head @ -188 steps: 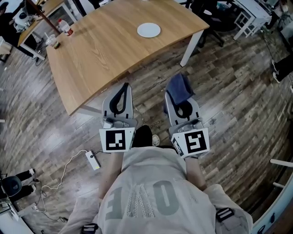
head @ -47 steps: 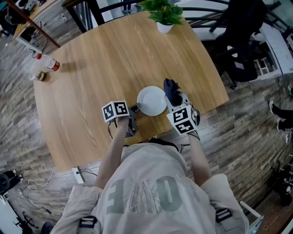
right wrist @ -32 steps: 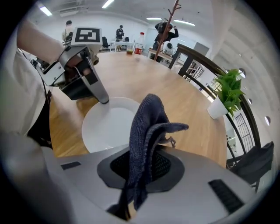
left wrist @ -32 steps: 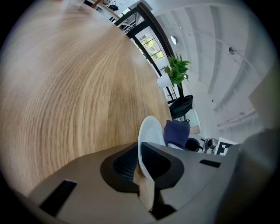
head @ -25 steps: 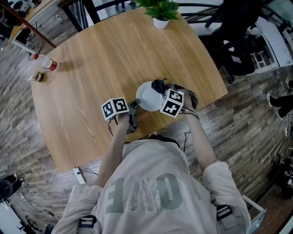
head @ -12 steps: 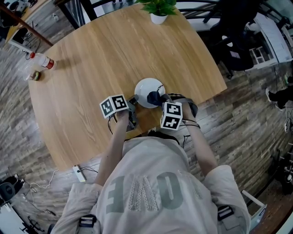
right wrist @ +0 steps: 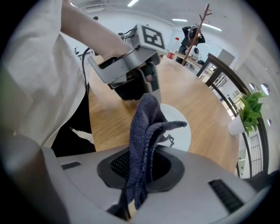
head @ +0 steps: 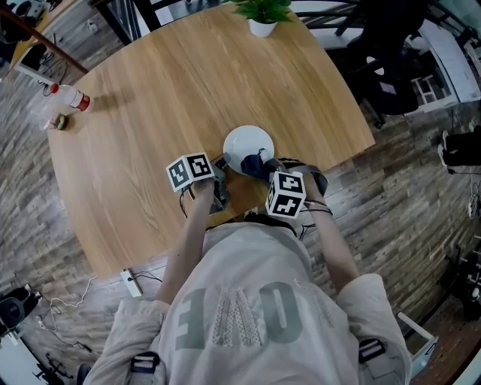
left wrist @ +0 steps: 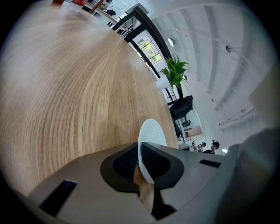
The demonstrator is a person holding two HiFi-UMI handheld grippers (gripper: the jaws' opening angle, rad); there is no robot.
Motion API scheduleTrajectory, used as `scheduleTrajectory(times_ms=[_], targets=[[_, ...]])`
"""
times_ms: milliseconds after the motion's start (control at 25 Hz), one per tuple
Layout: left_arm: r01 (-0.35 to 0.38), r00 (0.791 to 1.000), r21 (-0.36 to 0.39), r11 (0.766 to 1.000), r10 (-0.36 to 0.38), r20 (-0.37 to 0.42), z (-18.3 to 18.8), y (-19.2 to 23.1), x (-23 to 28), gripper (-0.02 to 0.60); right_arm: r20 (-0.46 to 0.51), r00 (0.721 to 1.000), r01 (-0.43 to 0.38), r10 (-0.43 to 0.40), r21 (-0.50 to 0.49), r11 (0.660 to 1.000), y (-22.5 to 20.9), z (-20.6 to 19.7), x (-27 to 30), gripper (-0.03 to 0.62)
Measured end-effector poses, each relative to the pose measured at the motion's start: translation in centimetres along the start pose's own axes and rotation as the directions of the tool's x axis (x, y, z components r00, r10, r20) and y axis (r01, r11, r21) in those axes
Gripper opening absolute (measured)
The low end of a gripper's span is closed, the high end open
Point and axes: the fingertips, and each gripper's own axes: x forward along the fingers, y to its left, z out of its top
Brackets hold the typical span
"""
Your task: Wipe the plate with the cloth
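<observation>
Head view: my left gripper (head: 220, 166) pinches the plate's (head: 247, 143) 8 o'clock rim to steady it on the table (head: 150, 113); my right gripper (head: 264, 170) clamps the cloth (head: 254, 163) at 5 o'clock for wiping.

Light wood table (head: 165, 90) on grey plank floor (head: 406, 203); 1 potted plant (head: 261, 15) at far edge, black chair (head: 391, 90) beyond, ceiling strip lights (right wrist: 179, 19) on.

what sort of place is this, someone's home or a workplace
Most likely an office or lab workspace, not a home: a big wooden table, a black office chair near it, and a power strip lying on the floor.
</observation>
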Motion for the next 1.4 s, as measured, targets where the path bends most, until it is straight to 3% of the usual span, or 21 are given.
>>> scheduleTrajectory(times_ms=[240, 480, 600, 1040, 1240, 1400], targets=[[0.001, 1.0, 0.001, 1.0, -0.001, 0.0, 0.1, 0.0, 0.0, 0.029, 0.022, 0.985, 0.173, -0.174, 0.035, 0.984, -8.0, 1.6, -0.6, 0.058], [0.004, 1.0, 0.001, 1.0, -0.004, -0.002, 0.0, 0.0, 0.1, 0.029, -0.085, 0.978, 0.191, -0.19, 0.007, 0.982, -11.5, 0.7, 2.4, 0.058], [0.004, 1.0, -0.003, 1.0, -0.004, -0.007, -0.2, 0.1, 0.0, 0.029, -0.121, 0.975, 0.189, -0.188, -0.001, 0.982, -11.0, 0.1, 3.4, 0.058], [0.002, 1.0, 0.001, 1.0, -0.002, -0.001, 0.0, -0.1, -0.1, 0.029, -0.106, 0.986, 0.117, -0.126, -0.079, 0.99, -6.7, 1.1, 3.3, 0.058], [0.005, 1.0, -0.005, 1.0, -0.005, -0.003, 0.0, -0.1, -0.1, 0.029, -0.083, 0.996, 0.036, -0.04, -0.041, 0.999, -3.0, 1.4, 2.5, 0.058], [0.002, 1.0, -0.001, 1.0, -0.002, 0.005, 0.0, 0.0, -0.1, 0.029, -0.069, 0.998, 0.001, -0.007, -0.079, 0.997, -0.3, 1.9, 1.7, 0.058]])
